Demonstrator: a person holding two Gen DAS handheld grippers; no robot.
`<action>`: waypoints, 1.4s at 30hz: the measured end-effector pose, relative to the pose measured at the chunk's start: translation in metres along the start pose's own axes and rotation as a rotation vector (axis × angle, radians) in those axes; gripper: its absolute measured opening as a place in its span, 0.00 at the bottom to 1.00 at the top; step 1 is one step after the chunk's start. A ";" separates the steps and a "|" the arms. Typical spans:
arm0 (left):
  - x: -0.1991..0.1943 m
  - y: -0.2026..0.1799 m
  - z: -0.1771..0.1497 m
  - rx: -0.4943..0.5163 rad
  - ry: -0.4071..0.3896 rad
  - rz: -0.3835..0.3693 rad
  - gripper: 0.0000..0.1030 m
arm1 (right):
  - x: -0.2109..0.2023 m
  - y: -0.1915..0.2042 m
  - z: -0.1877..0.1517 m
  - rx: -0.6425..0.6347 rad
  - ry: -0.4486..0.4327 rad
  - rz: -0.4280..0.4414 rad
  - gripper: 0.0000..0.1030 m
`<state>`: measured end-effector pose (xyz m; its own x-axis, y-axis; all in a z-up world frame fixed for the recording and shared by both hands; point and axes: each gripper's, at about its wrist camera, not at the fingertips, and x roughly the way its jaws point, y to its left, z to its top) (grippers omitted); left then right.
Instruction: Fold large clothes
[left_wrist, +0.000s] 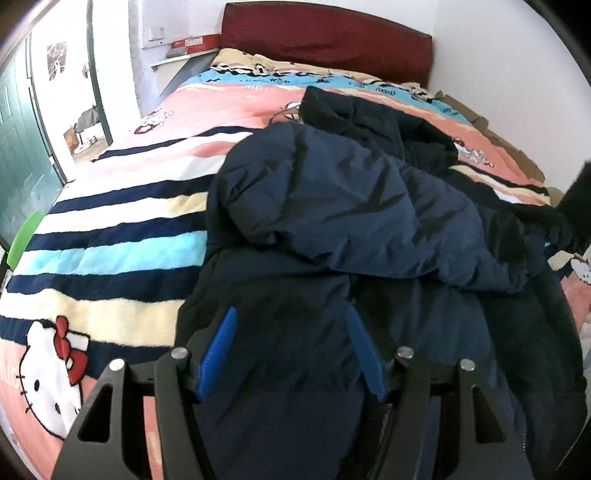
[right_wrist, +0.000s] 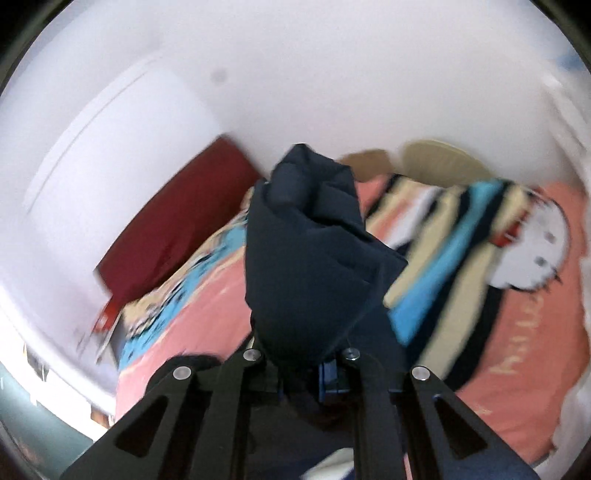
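The step in hand looks like gathering and spreading: the navy padded jacket (left_wrist: 332, 206) lies crumpled on the striped cartoon-cat blanket (left_wrist: 110, 258), below the red headboard (left_wrist: 325, 48), not yet flat. The right gripper (right_wrist: 301, 369) is clamped on a bunched fold of the jacket, raised well above the blanket, the view blurred. The left gripper (left_wrist: 291, 350) hangs just over the jacket's near edge, its blue pads (left_wrist: 218, 347) spread wide with nothing between them; whether they touch cloth I cannot tell. Next, likely, the left closes on that edge so both can pull the jacket flat.
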<state>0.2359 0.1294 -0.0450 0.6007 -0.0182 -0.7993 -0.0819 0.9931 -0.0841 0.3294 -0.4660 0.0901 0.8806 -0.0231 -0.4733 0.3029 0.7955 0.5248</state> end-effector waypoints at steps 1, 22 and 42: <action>-0.003 0.001 0.000 -0.004 -0.004 0.001 0.59 | 0.000 0.015 -0.001 -0.033 0.005 0.023 0.12; -0.057 0.056 -0.030 -0.128 -0.061 0.027 0.59 | 0.001 0.247 -0.237 -0.725 0.390 0.280 0.12; -0.114 0.036 -0.043 -0.121 -0.109 0.042 0.59 | -0.025 0.238 -0.332 -0.985 0.517 0.214 0.14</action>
<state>0.1300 0.1619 0.0173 0.6772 0.0424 -0.7346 -0.1996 0.9715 -0.1280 0.2582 -0.0749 -0.0081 0.5545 0.2418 -0.7963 -0.4556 0.8889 -0.0474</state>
